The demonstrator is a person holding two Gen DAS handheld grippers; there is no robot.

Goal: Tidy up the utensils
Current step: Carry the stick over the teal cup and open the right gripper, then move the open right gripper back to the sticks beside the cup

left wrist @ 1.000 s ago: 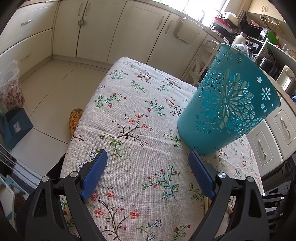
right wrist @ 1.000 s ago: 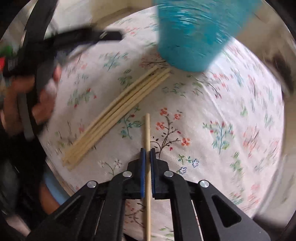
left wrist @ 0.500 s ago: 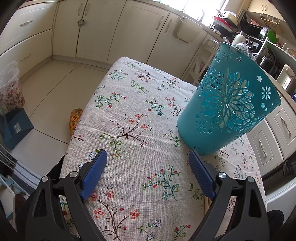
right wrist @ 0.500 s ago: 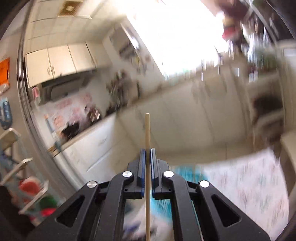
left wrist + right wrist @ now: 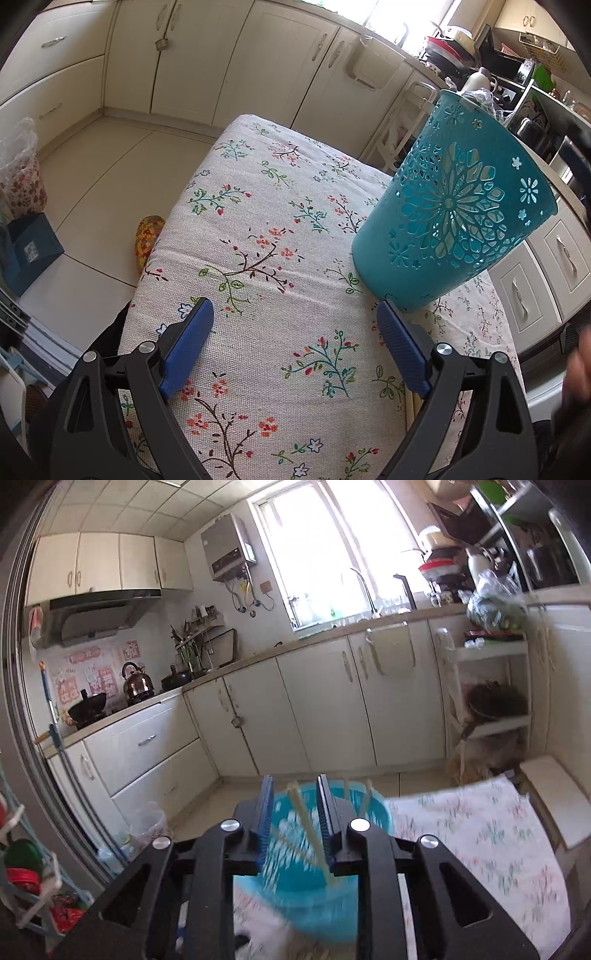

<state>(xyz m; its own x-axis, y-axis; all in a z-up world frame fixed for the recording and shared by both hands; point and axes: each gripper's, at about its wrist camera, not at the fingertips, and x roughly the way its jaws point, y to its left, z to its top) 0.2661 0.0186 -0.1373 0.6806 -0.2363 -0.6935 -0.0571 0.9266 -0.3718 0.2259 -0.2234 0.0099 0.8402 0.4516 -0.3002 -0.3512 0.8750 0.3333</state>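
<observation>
- The right tongs (image 5: 295, 812) hang over the open mouth of a teal plastic basket (image 5: 314, 886), their jaws opening.
- A pale wooden chopstick (image 5: 306, 827) stands slanted in the gap between the blue pads, lower end inside the basket. It looks free of both pads, though motion blur makes that uncertain.
- More chopsticks (image 5: 365, 794) lean on the basket's far rim, just beyond these tongs.
- The left tongs (image 5: 295, 321) are spread wide and hold nothing, angled down at the floral-clothed surface (image 5: 258, 221).
- From this side the basket (image 5: 454, 221) stands ahead and to the right of the left tongs, its base near the right pad.
- Judged by looks, a chopstick is light, stiff, thin and smooth. It would likely roll or swivel in a loose pinch.
- The best hold is probably across the shaft near mid-length, pads square, with modest pressure.
- The perforated basket looks light and easy to tip.
</observation>
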